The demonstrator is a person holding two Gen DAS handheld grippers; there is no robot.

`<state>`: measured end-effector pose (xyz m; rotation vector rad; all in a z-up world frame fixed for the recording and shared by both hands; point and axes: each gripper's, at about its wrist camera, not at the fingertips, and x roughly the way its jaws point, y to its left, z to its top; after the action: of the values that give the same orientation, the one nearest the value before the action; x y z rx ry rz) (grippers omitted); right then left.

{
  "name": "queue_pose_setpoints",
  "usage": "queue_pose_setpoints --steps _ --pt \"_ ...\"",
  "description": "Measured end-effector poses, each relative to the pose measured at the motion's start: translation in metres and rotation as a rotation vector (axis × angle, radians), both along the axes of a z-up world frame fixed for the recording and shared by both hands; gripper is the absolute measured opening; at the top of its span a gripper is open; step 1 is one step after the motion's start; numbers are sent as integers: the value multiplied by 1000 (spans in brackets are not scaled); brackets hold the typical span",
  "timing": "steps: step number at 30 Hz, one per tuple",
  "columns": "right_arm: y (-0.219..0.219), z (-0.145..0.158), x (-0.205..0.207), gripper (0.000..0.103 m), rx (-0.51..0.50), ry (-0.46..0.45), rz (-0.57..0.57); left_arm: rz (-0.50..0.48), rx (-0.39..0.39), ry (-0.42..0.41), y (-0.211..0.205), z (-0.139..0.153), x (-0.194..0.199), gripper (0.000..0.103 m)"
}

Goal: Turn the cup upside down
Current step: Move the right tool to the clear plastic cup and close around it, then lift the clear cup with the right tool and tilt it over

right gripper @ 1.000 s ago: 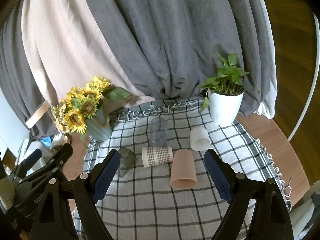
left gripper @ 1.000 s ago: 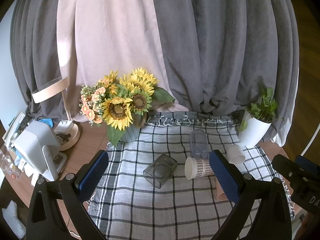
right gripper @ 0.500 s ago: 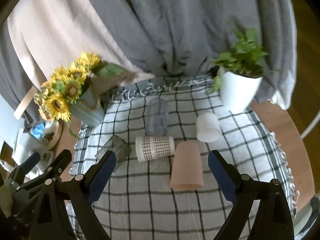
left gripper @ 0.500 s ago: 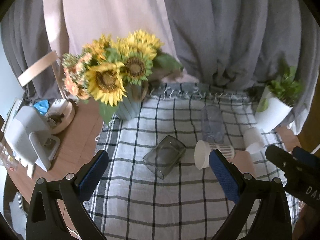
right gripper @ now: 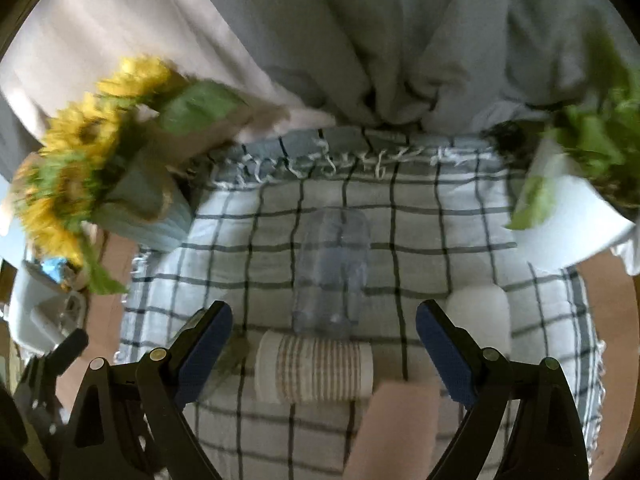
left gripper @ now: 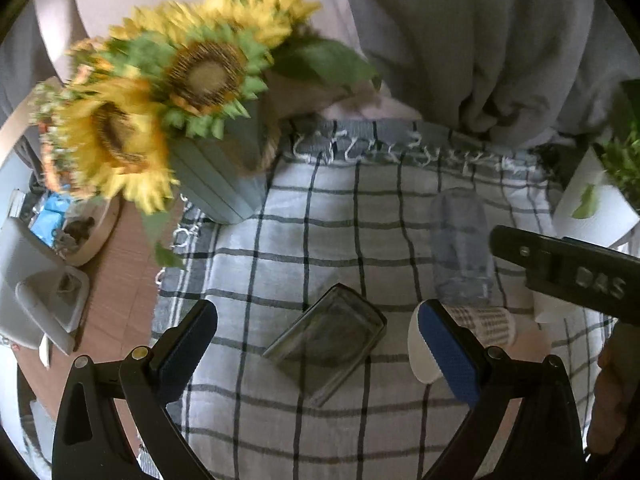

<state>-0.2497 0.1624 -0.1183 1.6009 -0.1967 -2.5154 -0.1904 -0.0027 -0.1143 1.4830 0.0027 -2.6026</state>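
Several cups lie on their sides on the checked cloth (left gripper: 320,216). A square smoky glass cup (left gripper: 326,334) lies between the fingers of my open, empty left gripper (left gripper: 316,344). A checked paper cup (right gripper: 314,372) lies sideways just ahead of my open, empty right gripper (right gripper: 324,344), and shows in the left wrist view (left gripper: 480,322) too. A clear plastic cup (right gripper: 332,272) lies beyond it. A pink cup (right gripper: 396,428) and a white cup (right gripper: 478,320) lie at the right.
A sunflower bouquet in a blue-grey vase (left gripper: 224,176) stands at the cloth's back left. A white pot with a green plant (right gripper: 576,224) stands at the back right. Grey and pink curtains hang behind. A white device (left gripper: 36,296) sits on the wooden table at the left.
Both grippers have moved forward and down toward the cups, which now look much larger. The smoky glass cup now lies between my left fingers. Nothing was taken hold of.
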Motion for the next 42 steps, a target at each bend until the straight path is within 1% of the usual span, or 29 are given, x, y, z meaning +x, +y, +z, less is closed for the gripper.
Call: queue_pose_setpoints --steps 6,10,13,17,19,21,22,25,27,29,30,31,34,36,38,39,42 --pt "-3 -45 -37 92 -22 -145 -2 25 32 -63 -5 -21 -31 102" --pt "-7 -64 -54 92 -21 -203 4 43 55 -92 -10 -31 -48 102" --pt "-9 -76 -65 92 -15 -233 4 46 48 -106 -10 -37 -56 102" --pt "-10 -90 -75 86 -8 -271 -2 38 44 -119 -8 -42 -58 102" --pt "-11 -94 -78 82 -10 -280 3 36 39 -118 -7 -43 -58 102" --pt "-12 -98 -78 73 0 -288 -1 34 34 -118 -6 -42 -58 102" --pt "-12 -98 -78 73 -3 -285 -3 34 32 -118 -6 -42 -57 102" --pt "-12 -95 -75 72 -1 -271 0 26 25 -107 -4 -37 -53 102" --pt "-11 -86 -71 72 -1 -247 -4 20 22 -91 -3 -31 -49 102" --pt "-9 -68 -63 72 4 -199 -13 16 29 -71 -3 -22 -42 102" --pt "-8 -59 -59 72 9 -171 -19 101 45 -55 -3 -18 -39 102" --pt "-6 -48 -52 72 13 -136 -24 101 48 -38 -4 -12 -33 102" --pt "0 -8 -24 72 8 -28 -40 102 57 -1 -6 4 -15 102" --pt "1 9 -7 72 4 15 -46 107 65 16 -9 12 1 102" --pt "-1 23 22 72 -2 55 -44 113 67 23 -12 16 15 102" --pt "-3 23 30 72 -8 61 -43 115 66 21 -14 17 25 102" --pt "10 28 64 72 -27 56 -41 126 73 9 -19 15 49 102"
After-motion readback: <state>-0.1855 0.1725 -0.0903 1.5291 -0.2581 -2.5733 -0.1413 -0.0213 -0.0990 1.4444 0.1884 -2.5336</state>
